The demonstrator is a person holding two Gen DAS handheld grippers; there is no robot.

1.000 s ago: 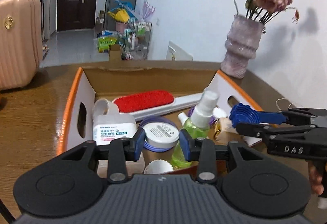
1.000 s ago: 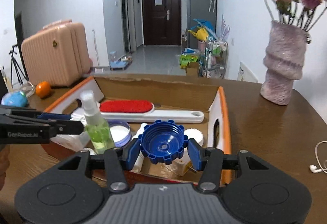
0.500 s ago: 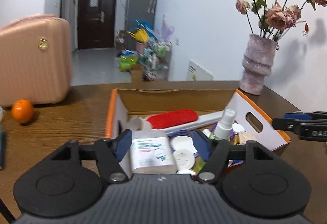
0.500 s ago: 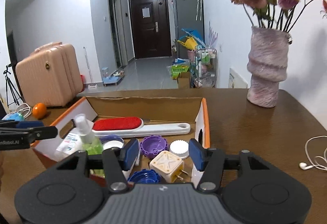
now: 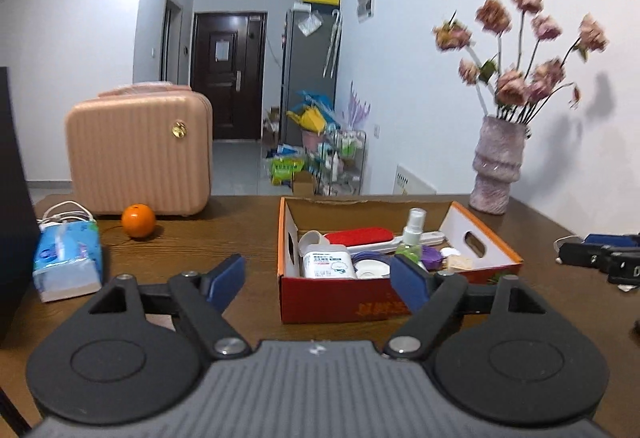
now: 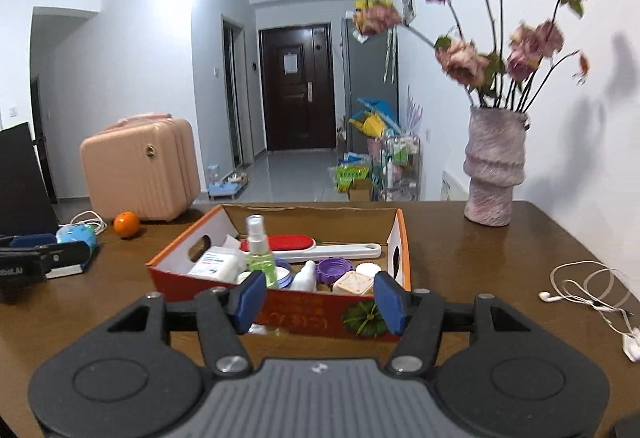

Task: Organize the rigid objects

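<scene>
I held both grippers back from the box (image 6: 280, 308), which sat on the table (image 6: 460, 246) at twelve o'clock of the right gripper (image 6: 316, 298) and one o'clock of the left gripper (image 5: 320, 278). Both sets of jaws had just been opening and stood wide with nothing between them. The bottle (image 6: 260, 252), brush (image 6: 320, 247) and caps lay packed inside. I judged the sorting all but finished; next I needed to look for strays.

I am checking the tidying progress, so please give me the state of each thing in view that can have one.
Open-topped orange cardboard box: upright on table, filled.
Green spray bottle: standing upright in the box, cap on.
Red-faced white-handled brush: lying flat in the box.
Purple plastic lid: lying open side up.
Left gripper: open, empty, jaws just opening.
Right gripper: open, empty, jaws just opening.
</scene>
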